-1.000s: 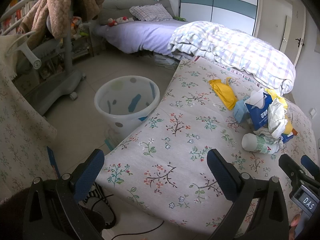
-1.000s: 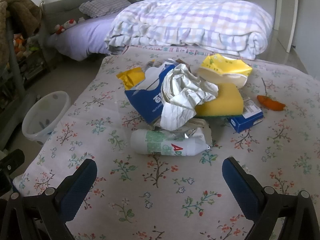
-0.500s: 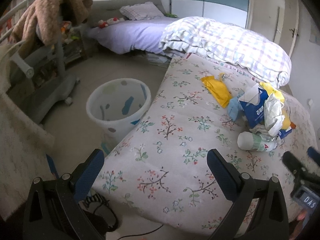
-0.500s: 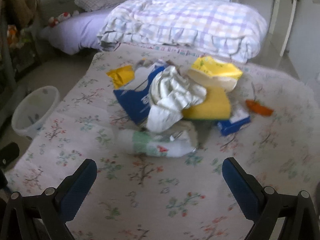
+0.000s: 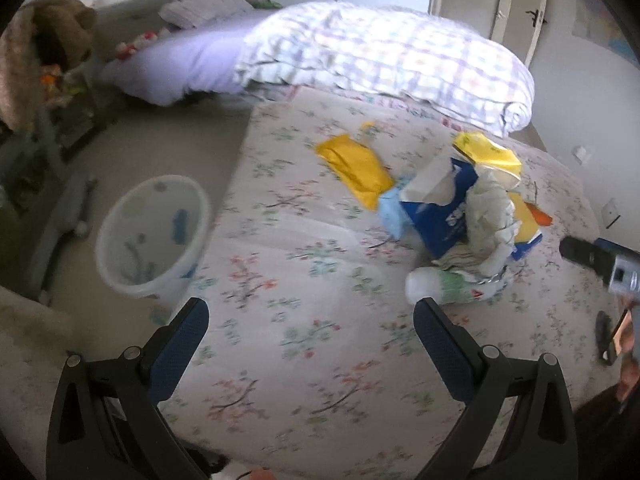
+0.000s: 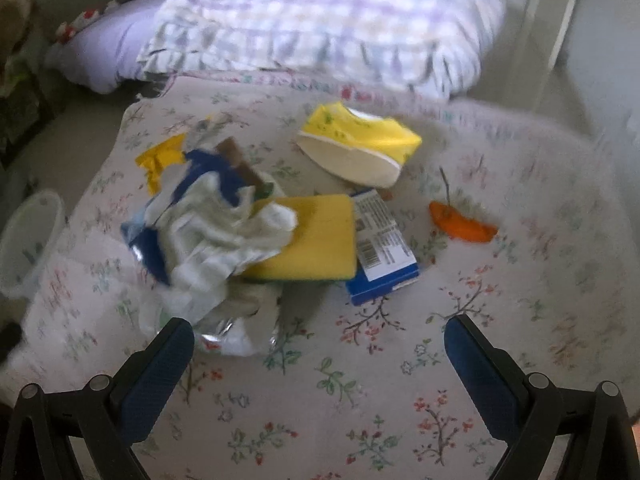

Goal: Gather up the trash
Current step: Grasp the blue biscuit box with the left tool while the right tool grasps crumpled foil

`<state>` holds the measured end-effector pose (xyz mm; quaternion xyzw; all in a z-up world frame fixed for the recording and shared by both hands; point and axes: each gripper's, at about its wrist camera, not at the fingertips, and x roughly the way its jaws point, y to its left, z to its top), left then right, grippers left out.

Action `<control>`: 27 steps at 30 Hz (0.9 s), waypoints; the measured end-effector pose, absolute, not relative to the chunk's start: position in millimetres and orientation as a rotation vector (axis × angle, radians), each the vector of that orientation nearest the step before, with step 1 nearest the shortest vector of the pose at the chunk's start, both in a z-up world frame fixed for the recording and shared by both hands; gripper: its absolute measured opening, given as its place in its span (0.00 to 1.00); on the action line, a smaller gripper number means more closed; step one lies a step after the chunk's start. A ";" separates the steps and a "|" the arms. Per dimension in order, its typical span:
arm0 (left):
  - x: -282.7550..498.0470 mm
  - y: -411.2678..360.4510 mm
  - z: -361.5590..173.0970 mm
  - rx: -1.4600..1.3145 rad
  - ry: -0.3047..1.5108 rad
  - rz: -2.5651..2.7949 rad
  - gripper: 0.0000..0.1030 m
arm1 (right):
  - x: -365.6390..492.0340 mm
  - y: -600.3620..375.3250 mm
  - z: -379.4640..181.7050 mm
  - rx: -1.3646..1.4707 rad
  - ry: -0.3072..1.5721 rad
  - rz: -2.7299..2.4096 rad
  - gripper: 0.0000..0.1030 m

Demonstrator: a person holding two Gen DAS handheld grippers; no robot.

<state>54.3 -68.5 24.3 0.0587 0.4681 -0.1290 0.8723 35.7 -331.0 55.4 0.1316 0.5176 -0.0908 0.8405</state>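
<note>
Both grippers have closed in on the trash pile [image 6: 248, 240] — the right gripper [image 6: 320, 364] most, fingers spread and empty; left gripper [image 5: 312, 344] likewise; bin [image 5: 154, 236] waits on the floor beside the bed [image 5: 300, 360]; take one loose top piece — low and square.

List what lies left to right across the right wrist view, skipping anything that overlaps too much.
Bin → crumpled paper → yellow sponge → blue box → orange peel.
</note>
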 end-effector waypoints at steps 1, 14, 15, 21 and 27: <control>58.7 -75.7 23.2 0.126 0.988 -0.290 1.00 | 40.9 -341.6 53.5 0.297 1.106 -0.203 1.00; 126.1 -127.5 19.9 0.017 0.985 -0.467 0.92 | 65.7 -376.5 43.2 0.416 1.074 -0.125 1.00; 133.0 -120.6 17.9 -0.020 0.998 -0.446 0.92 | 67.7 -370.2 45.7 0.410 1.066 -0.103 0.99; 150.6 -89.1 16.6 -0.115 1.009 -0.376 0.92 | 83.6 -317.8 40.9 0.368 1.086 0.044 0.92; 150.1 -88.0 5.6 -0.112 1.028 -0.394 0.92 | 102.2 -293.4 17.5 0.324 1.121 0.056 0.64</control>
